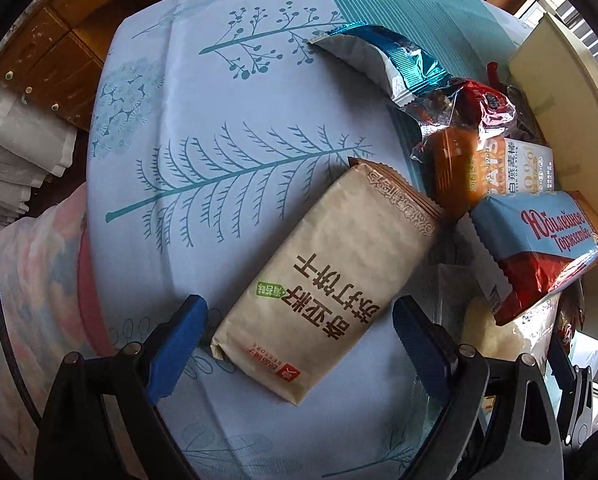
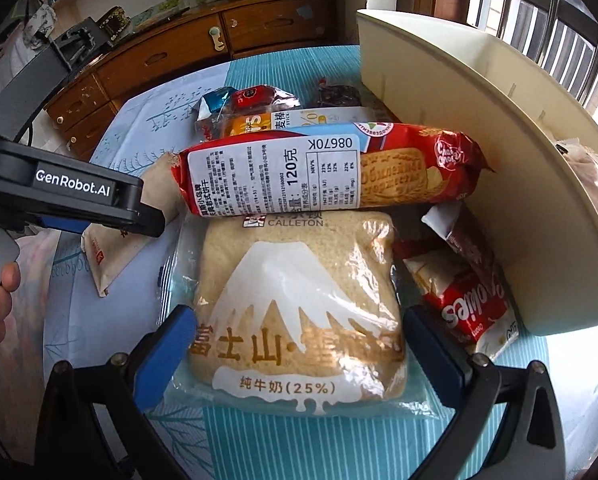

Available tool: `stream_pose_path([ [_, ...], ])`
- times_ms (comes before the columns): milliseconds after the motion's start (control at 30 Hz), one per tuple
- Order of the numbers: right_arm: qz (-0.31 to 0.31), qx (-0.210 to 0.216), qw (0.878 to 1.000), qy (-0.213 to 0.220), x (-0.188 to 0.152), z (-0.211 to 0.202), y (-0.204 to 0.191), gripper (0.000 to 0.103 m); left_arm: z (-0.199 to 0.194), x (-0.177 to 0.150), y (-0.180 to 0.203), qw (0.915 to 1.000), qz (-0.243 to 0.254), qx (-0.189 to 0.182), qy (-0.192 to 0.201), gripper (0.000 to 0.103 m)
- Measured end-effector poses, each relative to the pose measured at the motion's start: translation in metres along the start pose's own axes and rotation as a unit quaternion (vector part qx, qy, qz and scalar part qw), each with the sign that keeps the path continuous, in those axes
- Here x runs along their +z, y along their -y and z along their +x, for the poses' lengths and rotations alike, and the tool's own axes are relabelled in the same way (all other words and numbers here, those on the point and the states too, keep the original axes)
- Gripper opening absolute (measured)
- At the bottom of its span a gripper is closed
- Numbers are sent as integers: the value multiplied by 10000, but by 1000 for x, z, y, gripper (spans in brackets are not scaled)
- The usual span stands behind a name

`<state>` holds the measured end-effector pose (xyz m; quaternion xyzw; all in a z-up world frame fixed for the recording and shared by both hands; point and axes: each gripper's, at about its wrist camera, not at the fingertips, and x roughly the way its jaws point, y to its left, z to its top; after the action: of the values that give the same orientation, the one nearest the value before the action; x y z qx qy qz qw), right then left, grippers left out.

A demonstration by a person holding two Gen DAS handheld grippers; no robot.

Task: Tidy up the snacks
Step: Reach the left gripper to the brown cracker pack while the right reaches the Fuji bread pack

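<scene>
Step in hand: judged as both grippers coming in over separate packets to pick them up, nothing lifted yet
Left gripper: jaws spread wide, blue pads on either side of the near end of the beige cracker pack, no pad pressing on it
Right gripper: jaws spread, straddling the bread packet; the pads stand just beside its clear wrapper and whether they touch it cannot be told
Doing the left grip well: the cracker pack lies slantwise across the jaws, so the pads would meet it near a corner; squaring the jaws to its long sides first should give a flatter bite
Doing the right grip well: the bread is soft, so close gently on the loaf, not on the loose film; the red biscuit roll touches or overlaps its far edge and may get dragged along
Cracker pack: matte paper-look wrap, dark lettering, small green tag, flat on the patterned blue tablecloth
Bread packet: pale square loaf in clear film with a white mountain print, flat on the cloth
Other snacks: the biscuit roll and further packets lie piled beside a cream box
Likely goal: the cream box, though its inside is mostly hidden
</scene>
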<state>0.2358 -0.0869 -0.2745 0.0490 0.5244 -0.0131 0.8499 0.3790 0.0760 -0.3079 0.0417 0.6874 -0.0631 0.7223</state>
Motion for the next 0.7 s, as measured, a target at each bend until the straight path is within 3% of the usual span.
stream_pose_path([
  [500,-358,160,9992,-112,2,8,-2,103,-1,1,12,9999,-75,73,97,92],
  [567,-412,141,9990,-103,1,7,-3,103,-1,0,12,9999,-69,73,126,90],
  [700,-484,107,9987,-134,0,6,-5,103,-5,-6,17,9997,0,69,232,75],
])
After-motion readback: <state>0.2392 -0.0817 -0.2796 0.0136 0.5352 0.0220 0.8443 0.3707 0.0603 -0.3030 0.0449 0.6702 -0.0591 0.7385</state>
